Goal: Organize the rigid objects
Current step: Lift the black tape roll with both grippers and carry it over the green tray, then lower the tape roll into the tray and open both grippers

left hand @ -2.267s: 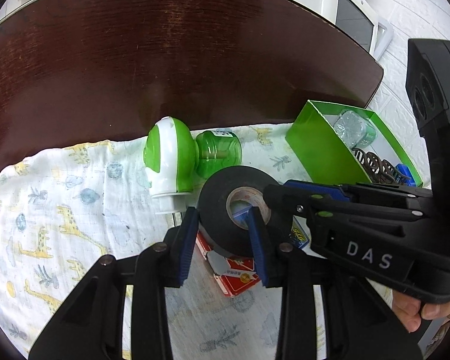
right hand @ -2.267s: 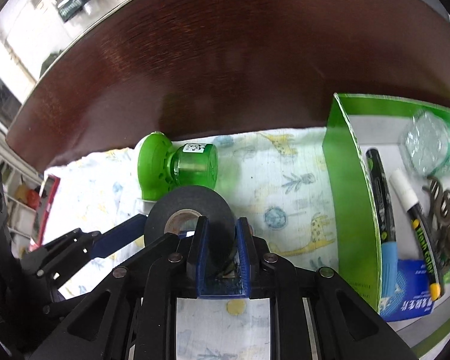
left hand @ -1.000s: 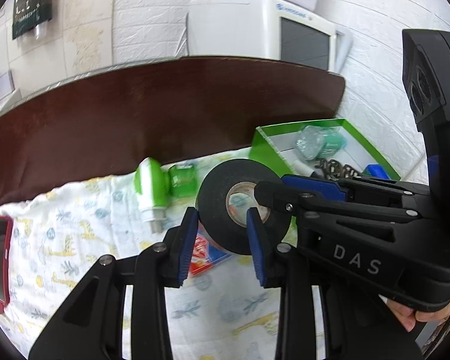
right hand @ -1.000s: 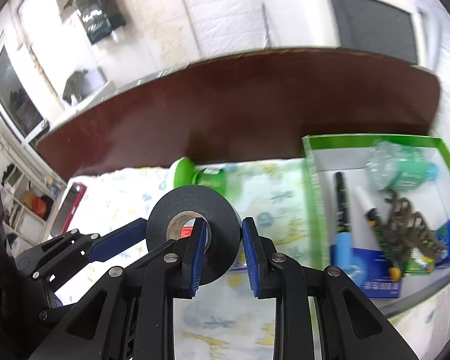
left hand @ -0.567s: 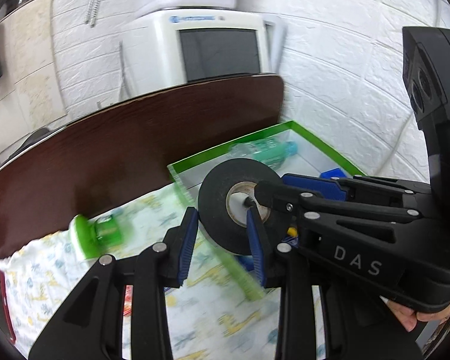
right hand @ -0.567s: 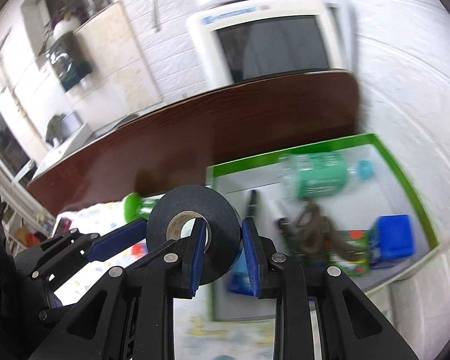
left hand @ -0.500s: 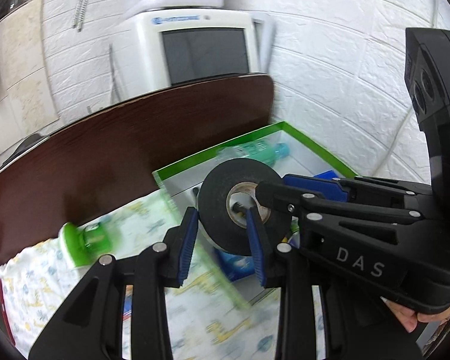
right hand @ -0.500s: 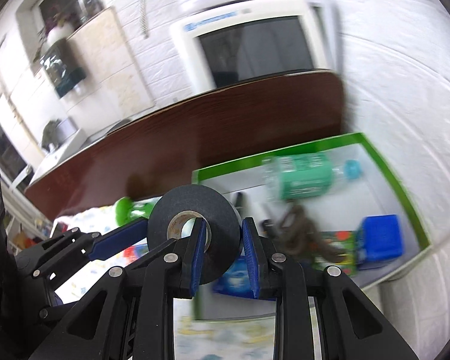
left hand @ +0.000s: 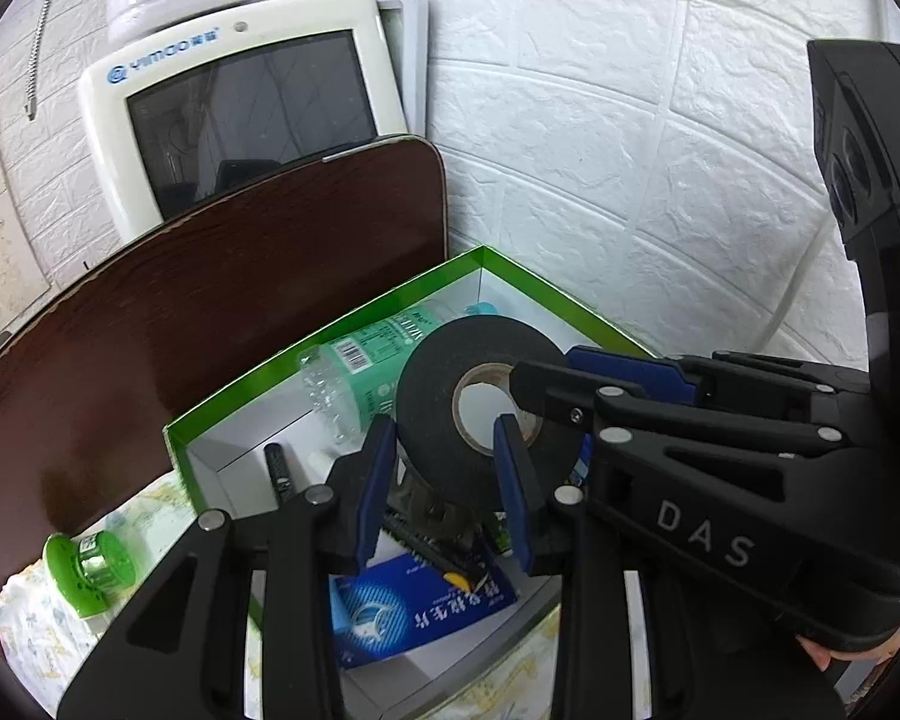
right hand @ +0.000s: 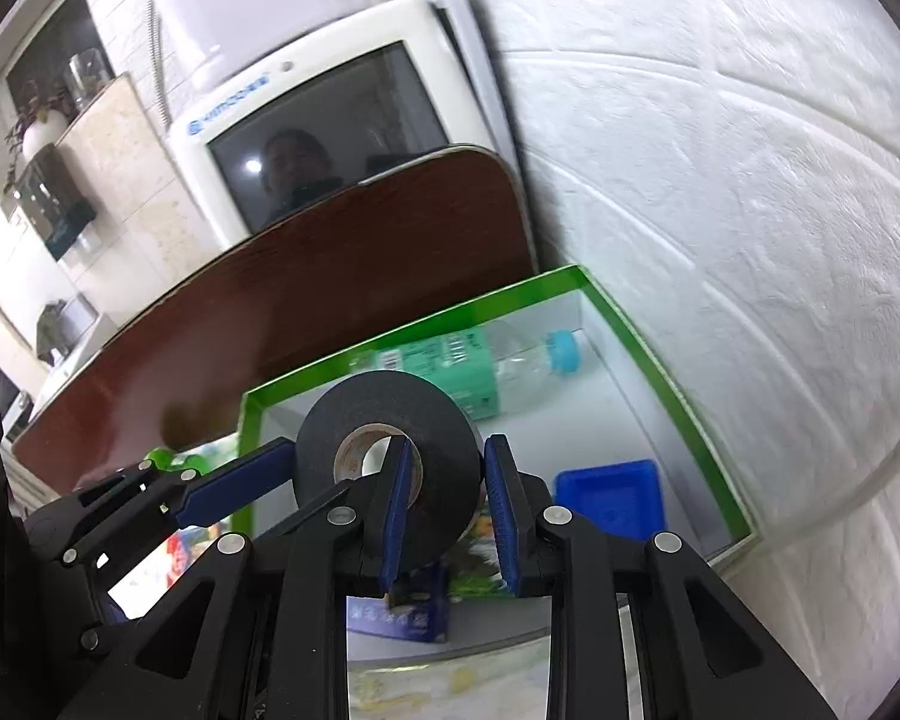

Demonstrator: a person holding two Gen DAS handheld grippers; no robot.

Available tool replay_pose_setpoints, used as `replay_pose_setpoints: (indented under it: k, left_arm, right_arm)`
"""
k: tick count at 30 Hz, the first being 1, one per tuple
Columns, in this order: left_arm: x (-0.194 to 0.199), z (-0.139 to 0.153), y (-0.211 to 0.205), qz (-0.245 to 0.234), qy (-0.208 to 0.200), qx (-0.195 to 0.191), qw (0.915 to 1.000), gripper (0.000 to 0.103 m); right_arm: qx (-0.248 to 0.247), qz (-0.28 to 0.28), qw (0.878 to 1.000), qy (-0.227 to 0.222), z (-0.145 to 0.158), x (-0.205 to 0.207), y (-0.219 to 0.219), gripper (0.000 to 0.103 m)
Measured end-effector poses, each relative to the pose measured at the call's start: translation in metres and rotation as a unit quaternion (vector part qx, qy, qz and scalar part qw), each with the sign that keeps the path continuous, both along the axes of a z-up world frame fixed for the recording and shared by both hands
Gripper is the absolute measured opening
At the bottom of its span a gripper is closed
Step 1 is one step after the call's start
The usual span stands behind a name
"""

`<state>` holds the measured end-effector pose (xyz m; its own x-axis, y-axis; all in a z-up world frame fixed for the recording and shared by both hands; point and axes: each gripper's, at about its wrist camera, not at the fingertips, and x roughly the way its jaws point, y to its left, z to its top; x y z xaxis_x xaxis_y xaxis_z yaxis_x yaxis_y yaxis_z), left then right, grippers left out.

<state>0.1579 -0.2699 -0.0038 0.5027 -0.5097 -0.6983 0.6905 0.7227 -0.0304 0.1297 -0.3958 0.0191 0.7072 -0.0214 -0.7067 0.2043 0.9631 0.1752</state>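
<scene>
A black roll of tape point(left hand: 435, 396) is held in the air over the green-rimmed box point(left hand: 330, 333) by both grippers. My left gripper point(left hand: 444, 474) is shut on the roll's near wall, one finger outside and one in the core. My right gripper point(right hand: 444, 510) is shut on the roll's right wall in the same way; the roll also shows there point(right hand: 438, 420). The box point(right hand: 660, 360) holds a clear bottle with a green label point(right hand: 474, 369), a blue tray point(right hand: 609, 495), a blue packet point(left hand: 414, 606) and a black pen point(left hand: 279, 471).
A green plug-in device point(left hand: 87, 564) lies on the giraffe-print cloth point(left hand: 36, 630) left of the box. The dark wooden table point(left hand: 210, 300) runs behind. A white monitor point(left hand: 240, 114) and a white brick wall point(left hand: 630, 150) stand close behind and right of the box.
Both grippers have carried the tape roll up off the cloth and rightward; it now hangs over the box. The green device has fallen away to the far left.
</scene>
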Motion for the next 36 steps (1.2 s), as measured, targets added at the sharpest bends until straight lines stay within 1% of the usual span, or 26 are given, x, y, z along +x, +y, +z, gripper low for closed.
replay_pose_setpoints:
  k: [5,13,17,23,27,28,30,33,36]
  left_arm:
    - [0.013,-0.01,-0.013,-0.002,0.015,-0.003,0.9999,0.031]
    - [0.029,-0.024,-0.028,-0.006,0.029,0.0,0.9996,0.031]
    - [0.035,-0.03,-0.03,-0.007,0.039,-0.001,0.9992,0.031]
    - [0.037,-0.034,-0.034,-0.015,0.042,-0.001,0.999,0.031]
    - [0.039,-0.037,-0.037,-0.019,0.047,-0.001,0.9987,0.031]
    - [0.04,-0.037,-0.036,-0.019,0.049,-0.006,0.9986,0.034]
    - [0.042,-0.037,-0.037,-0.022,0.054,-0.017,0.9982,0.034]
    - [0.036,-0.03,-0.031,-0.016,0.036,-0.013,0.9991,0.04]
    - [0.031,-0.025,-0.023,-0.009,0.027,-0.012,0.9995,0.041]
  right_arm:
    - [-0.004,-0.009,1.0,0.013,-0.008,0.009,-0.015,0.027]
    - [-0.005,-0.02,0.999,0.028,-0.021,0.022,-0.027,0.027]
    - [-0.008,-0.023,0.999,0.036,-0.026,0.026,-0.029,0.027]
    - [-0.01,-0.034,0.998,0.044,-0.03,0.029,-0.035,0.027]
    - [-0.009,-0.04,0.998,0.043,-0.031,0.029,-0.038,0.027]
    - [-0.007,-0.043,0.998,0.043,-0.031,0.03,-0.039,0.027]
    - [-0.005,-0.045,0.998,0.035,-0.029,0.029,-0.039,0.027]
    - [-0.017,-0.045,0.998,0.029,-0.025,0.029,-0.035,0.027]
    - [-0.014,-0.041,0.999,0.026,-0.022,0.028,-0.031,0.027]
